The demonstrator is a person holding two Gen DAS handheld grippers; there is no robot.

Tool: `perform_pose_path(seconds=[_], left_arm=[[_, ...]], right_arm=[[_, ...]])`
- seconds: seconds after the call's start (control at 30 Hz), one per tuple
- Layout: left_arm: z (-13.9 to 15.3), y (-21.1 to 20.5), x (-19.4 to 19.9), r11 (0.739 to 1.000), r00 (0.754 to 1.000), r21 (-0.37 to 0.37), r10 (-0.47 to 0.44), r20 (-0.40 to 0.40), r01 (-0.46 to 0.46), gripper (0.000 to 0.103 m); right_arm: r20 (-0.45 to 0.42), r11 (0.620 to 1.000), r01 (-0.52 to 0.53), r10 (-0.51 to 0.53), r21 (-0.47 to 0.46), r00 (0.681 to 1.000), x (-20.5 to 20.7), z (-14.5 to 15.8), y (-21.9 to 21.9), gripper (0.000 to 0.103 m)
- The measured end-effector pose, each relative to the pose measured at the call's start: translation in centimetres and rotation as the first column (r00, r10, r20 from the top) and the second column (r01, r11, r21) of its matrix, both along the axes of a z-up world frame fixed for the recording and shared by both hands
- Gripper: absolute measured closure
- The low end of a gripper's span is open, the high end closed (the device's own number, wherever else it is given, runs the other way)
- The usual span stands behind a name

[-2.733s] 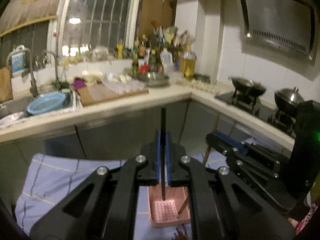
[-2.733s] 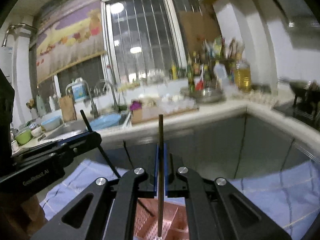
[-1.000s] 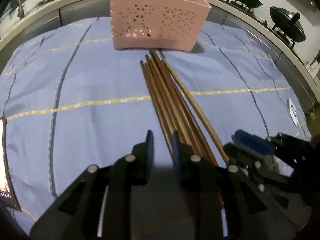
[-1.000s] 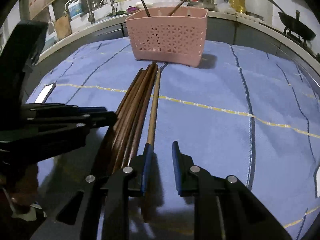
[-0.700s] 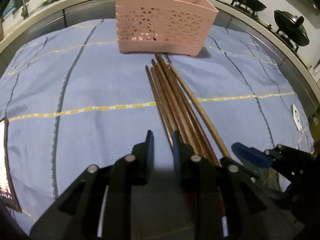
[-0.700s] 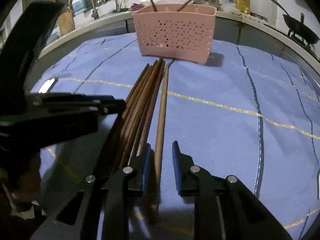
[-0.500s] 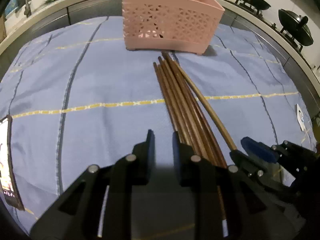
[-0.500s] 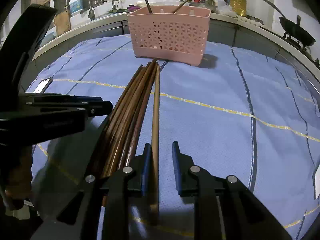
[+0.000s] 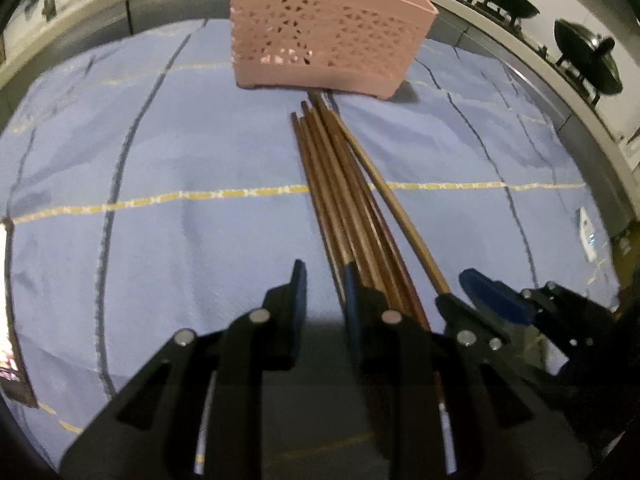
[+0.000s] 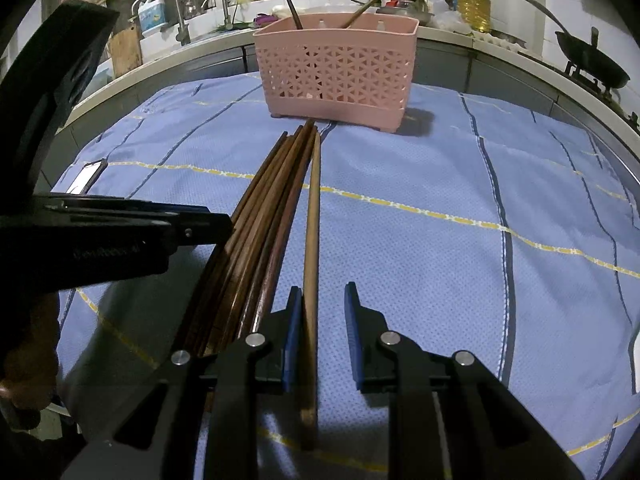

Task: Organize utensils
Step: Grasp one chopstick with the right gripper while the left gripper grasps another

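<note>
A bunch of dark brown chopsticks (image 9: pixel 348 208) lies flat on the blue checked cloth (image 9: pixel 180 152) that covers the surface. One light chopstick (image 10: pixel 311 232) lies just beside them, on their right. All the sticks point toward the pink basket (image 10: pixel 336 68), and their far tips stop just short of its front wall. Two more sticks stand tilted inside the basket (one dark, one light).

The left tool (image 9: pixel 323 280) hangs over the near end of the bunch. Its two jaws have a small gap between them, and nothing is in that gap. Its right finger (image 9: pixel 352 292) sits right at the left edge of the dark sticks, but I cannot tell if it touches them. The rest of the bunch runs off to the right of this tool.

The right tool (image 10: pixel 320 300) hangs over the near end of the light chopstick. The stick lies in the gap between the jaws, close against the left pad. The right pad is clear of it, so the jaws do not squeeze it. The stick is flat on the cloth.

Each tool shows up in the other one's view, so they are near each other, side by side. Both point down and forward toward the basket.

There is pale writing on the side of the left tool in the right wrist view, but it is too blurry to read. A hand (image 10: pixel 28 364) shows dimly at the edge below it.
</note>
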State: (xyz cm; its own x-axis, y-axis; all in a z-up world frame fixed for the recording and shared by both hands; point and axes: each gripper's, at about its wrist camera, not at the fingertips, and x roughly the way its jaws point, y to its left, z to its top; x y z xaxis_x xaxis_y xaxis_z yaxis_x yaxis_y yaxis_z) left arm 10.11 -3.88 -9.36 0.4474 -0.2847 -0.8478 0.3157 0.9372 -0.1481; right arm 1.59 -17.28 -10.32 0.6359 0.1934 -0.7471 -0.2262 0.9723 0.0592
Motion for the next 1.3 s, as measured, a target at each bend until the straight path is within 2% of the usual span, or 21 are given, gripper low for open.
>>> perform_pose_path(seconds=[0.3,0.57,0.6,0.67,0.7,0.77,1.03,1.3], left_arm=[[-0.1,-0.6,0.2,0.999,1.000,0.047,0.018,0.021,-0.019,0.081],[-0.3,-1.9,-0.3,0.991,0.995,0.136,0.000,0.097,-0.013,0.081],[-0.3,-1.9,-0.3,0.991,0.995,0.137,-0.005,0.102,-0.009,0.084],[-0.3,-1.7,-0.5,0.992,0.994,0.125,-0.020,0.103,0.007,0.094],[-0.3,-1.5,-0.6,0.993,0.995,0.118,-0.023,0.099,0.011,0.095],[-0.3,-1.0,-0.8,0.994,0.995,0.109,-0.031,0.095,0.021,0.096],[-0.4,3.1,-2.3,0.995,0.995,0.071,-0.074,0.073,0.069,0.096],[-0.4,4.3,-1.5,0.995,0.995,0.020,-0.098,0.027,0.098,0.095]], right_arm=[[0.018,1.000,0.004,-0.004,-0.016,1.000,-0.4,-0.1,0.2,0.081],[0.034,1.000,0.007,-0.006,-0.021,0.999,-0.7,-0.3,0.1,0.081],[0.038,1.000,0.006,-0.005,-0.022,0.999,-0.7,-0.3,0.1,0.081],[0.041,1.000,0.013,-0.012,-0.024,0.999,-0.8,-0.3,0.0,0.083],[0.038,1.000,0.020,-0.019,-0.022,0.999,-0.8,-0.3,-0.2,0.090],[0.034,0.999,0.047,-0.047,-0.021,0.998,-0.7,-0.2,-0.9,0.094],[0.000,0.993,0.120,-0.120,-0.015,0.993,-2.3,-0.2,-3.8,0.095],[-0.061,0.996,0.092,-0.091,0.002,0.994,-1.8,0.1,-4.2,0.094]])
